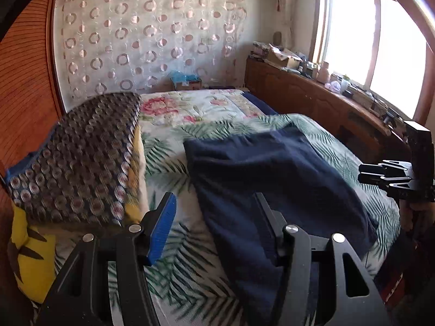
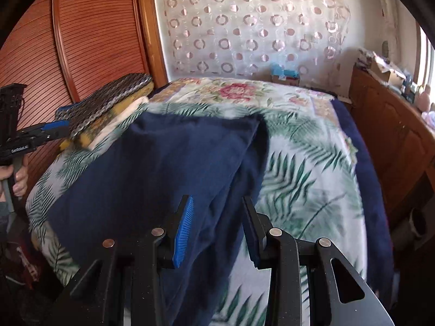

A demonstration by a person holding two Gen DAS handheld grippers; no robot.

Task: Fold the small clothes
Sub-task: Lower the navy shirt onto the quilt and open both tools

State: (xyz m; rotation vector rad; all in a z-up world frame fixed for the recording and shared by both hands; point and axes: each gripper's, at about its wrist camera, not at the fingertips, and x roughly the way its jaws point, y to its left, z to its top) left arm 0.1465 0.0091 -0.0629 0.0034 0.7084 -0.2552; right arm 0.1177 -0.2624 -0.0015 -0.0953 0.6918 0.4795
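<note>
Fingers (image 1: 170, 212) of both grippers parted, navy garment (image 1: 272, 176) on bed (image 1: 168, 163)

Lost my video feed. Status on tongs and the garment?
Left tongs open, nothing gripped. Right tongs open, over the cloth's edge. Navy garment lies rumpled on the bed. Pillow stack beside it, clear.

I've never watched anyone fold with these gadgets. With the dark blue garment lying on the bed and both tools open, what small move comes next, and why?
Probably bring the left tool and right tool down onto the near edge of the navy garment and close on it. Both stand open, holding nothing, and the cloth lies loosely spread and rumpled on the leaf-print bedspread, so a fold seems to need a fresh grip first.
</note>
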